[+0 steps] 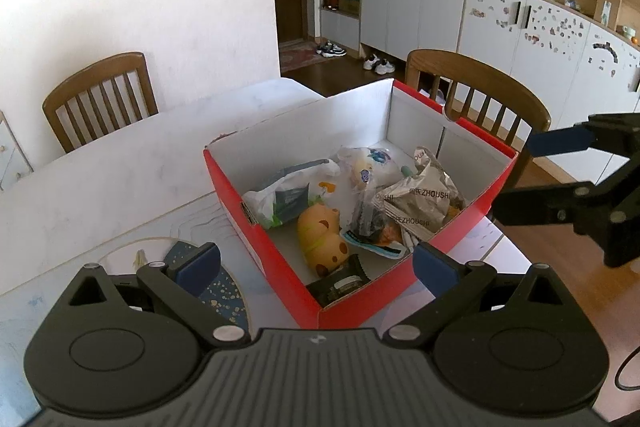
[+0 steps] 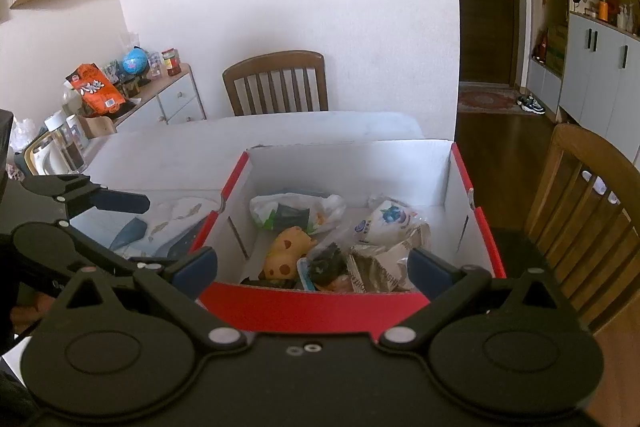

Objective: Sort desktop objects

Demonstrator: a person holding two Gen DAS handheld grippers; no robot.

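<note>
Both tools gape empty. The red box [image 2: 304,303] sits just beyond the right tool [image 2: 314,269], nearer it than the left tool [image 1: 316,267], its long sides running near-to-far.

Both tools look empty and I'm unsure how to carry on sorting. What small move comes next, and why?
Probably swing the left tool toward the patterned item lying on the table beside the red box. Both tools are open and empty, and it seems to be the only thing not boxed.
</note>
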